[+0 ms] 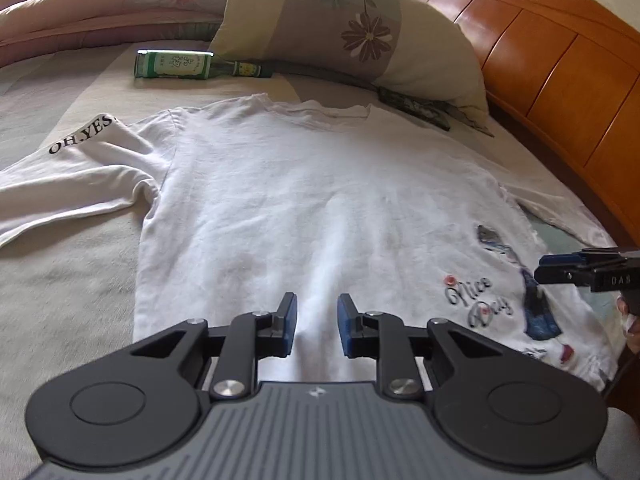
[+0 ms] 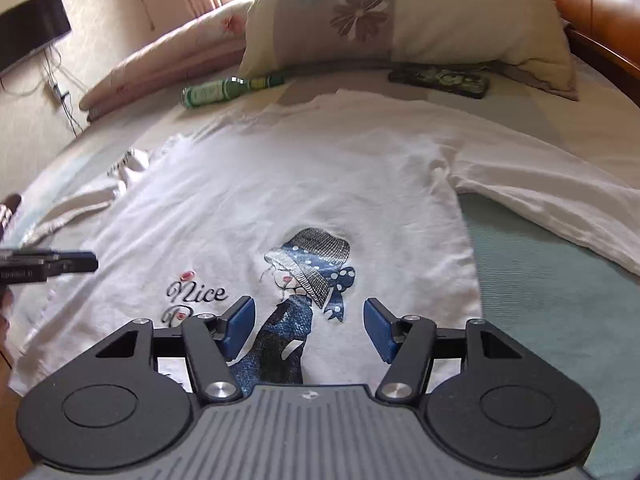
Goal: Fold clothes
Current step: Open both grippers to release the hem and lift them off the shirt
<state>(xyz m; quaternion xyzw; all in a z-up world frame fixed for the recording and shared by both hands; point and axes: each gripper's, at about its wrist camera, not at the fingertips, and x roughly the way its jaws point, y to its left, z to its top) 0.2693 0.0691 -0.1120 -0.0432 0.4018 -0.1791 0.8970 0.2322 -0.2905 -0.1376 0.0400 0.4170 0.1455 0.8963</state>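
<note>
A white long-sleeved shirt [image 1: 320, 200] lies spread flat on the bed, collar toward the pillow, both sleeves out to the sides. Its lower part carries a print of a girl in a blue hat [image 2: 308, 264] and the words "Nice Day". My left gripper [image 1: 317, 322] hovers open over the shirt's hem near its middle, nothing between its blue pads. My right gripper [image 2: 309, 328] hovers open over the printed figure, also holding nothing. The right gripper's fingertips [image 1: 560, 270] show at the right edge of the left wrist view.
A green glass bottle [image 1: 188, 65] lies beyond the collar. A flowered pillow [image 1: 360, 28] leans on the wooden headboard [image 1: 560, 80], with a dark phone [image 2: 440, 80] at its foot. A folded quilt [image 2: 168, 60] lies at the far side. The bedsheet [image 2: 540, 300] is bare right of the shirt.
</note>
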